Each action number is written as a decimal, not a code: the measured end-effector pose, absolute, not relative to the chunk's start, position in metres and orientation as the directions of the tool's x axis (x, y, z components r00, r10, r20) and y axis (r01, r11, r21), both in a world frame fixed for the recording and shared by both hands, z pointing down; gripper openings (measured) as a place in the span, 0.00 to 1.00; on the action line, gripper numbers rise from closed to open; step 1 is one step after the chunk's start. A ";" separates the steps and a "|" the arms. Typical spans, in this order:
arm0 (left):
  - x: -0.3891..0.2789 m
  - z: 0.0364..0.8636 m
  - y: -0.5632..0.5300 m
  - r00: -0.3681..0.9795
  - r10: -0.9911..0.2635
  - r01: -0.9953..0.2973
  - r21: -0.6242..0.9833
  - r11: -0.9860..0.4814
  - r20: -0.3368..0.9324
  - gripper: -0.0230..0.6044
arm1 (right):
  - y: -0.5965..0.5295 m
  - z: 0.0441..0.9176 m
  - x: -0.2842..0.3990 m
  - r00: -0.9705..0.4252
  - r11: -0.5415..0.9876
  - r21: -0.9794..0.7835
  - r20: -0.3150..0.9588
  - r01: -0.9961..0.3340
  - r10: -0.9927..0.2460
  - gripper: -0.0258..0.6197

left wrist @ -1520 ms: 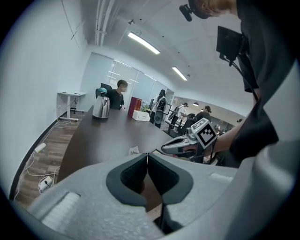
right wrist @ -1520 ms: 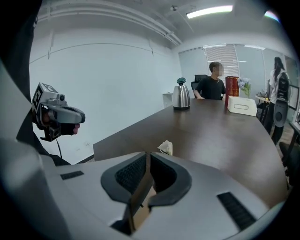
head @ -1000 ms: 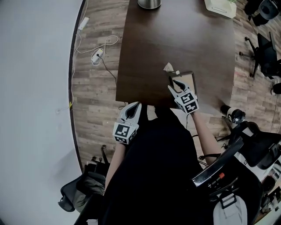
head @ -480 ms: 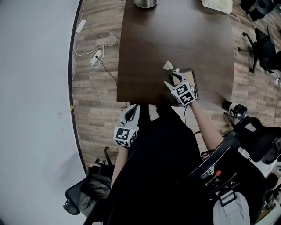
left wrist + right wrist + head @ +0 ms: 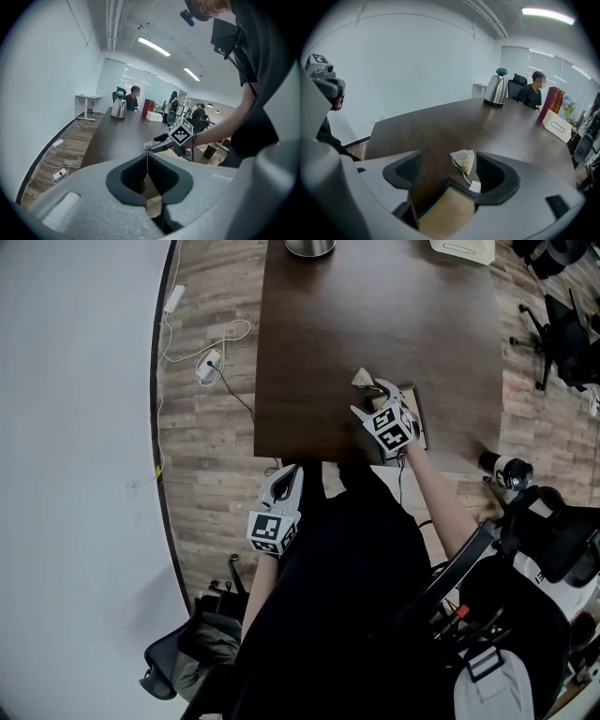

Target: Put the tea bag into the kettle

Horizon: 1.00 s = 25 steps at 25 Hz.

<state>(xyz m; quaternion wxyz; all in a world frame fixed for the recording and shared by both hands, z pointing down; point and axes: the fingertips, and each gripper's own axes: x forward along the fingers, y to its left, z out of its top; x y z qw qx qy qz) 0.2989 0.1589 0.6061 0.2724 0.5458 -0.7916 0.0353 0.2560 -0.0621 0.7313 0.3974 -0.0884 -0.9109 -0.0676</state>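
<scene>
A pale pyramid tea bag (image 5: 464, 161) lies on the dark table (image 5: 440, 124), its string running to a small white tag (image 5: 474, 186). My right gripper (image 5: 447, 158) is low over the table with the bag between its jaws, nearer the right one. Those jaws have just been opening and stand wide, with no pad touching the bag. From above, the tea bag (image 5: 362, 379) shows at the tips of my right gripper (image 5: 373, 393). The steel kettle (image 5: 497, 87) stands at the table's far end (image 5: 310, 246). My left gripper (image 5: 288, 472) hangs shut and empty off the near edge (image 5: 147, 153).
A flat tan pad (image 5: 418, 418) lies under my right gripper near the table's front edge. At the far end sit a red box (image 5: 553, 103), a white box (image 5: 557, 125) and a seated person (image 5: 534, 93). Office chairs (image 5: 562, 352) stand to the right, cables (image 5: 211, 357) on the floor left.
My right gripper has moved forward and down to the tea bag, and its jaws have opened around it. The left gripper has stayed where it was.
</scene>
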 end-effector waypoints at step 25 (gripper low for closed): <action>0.295 0.610 0.168 -0.276 -0.831 -0.867 0.248 0.432 0.483 0.05 | -0.088 0.769 0.231 -0.621 0.989 0.061 0.783 0.132 0.035 0.61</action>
